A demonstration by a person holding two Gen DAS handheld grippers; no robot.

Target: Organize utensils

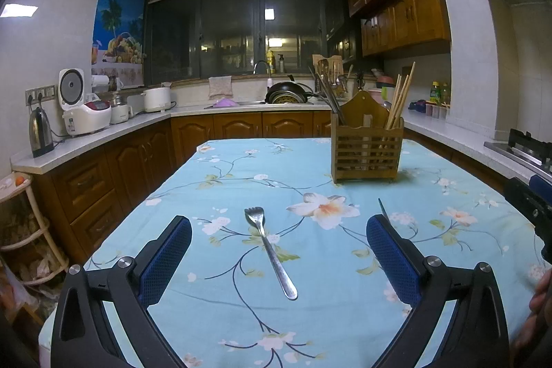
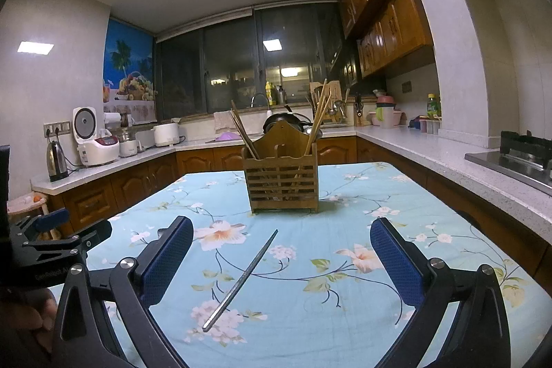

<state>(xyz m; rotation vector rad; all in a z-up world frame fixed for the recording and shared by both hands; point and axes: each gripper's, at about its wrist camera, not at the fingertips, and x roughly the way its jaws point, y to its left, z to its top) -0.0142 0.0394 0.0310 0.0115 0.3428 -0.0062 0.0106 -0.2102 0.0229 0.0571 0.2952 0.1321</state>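
A steel fork (image 1: 270,252) lies on the blue floral tablecloth (image 1: 241,175), tines away from me, between the fingers of my open, empty left gripper (image 1: 278,230). A single metal chopstick (image 2: 241,280) lies diagonally on the cloth between the fingers of my open, empty right gripper (image 2: 281,231); its tip also shows in the left wrist view (image 1: 382,208). A wooden slatted utensil holder (image 1: 366,145) stands upright further back, with dark chopsticks in its left side and wooden ones in its right. It stands straight ahead in the right wrist view (image 2: 280,176).
The right gripper's body (image 1: 531,206) shows at the left view's right edge; the left gripper's body (image 2: 51,240) at the right view's left edge. Kitchen counters (image 2: 448,157) ring the table, with a stove (image 2: 517,157) at right and appliances (image 1: 86,112) at left.
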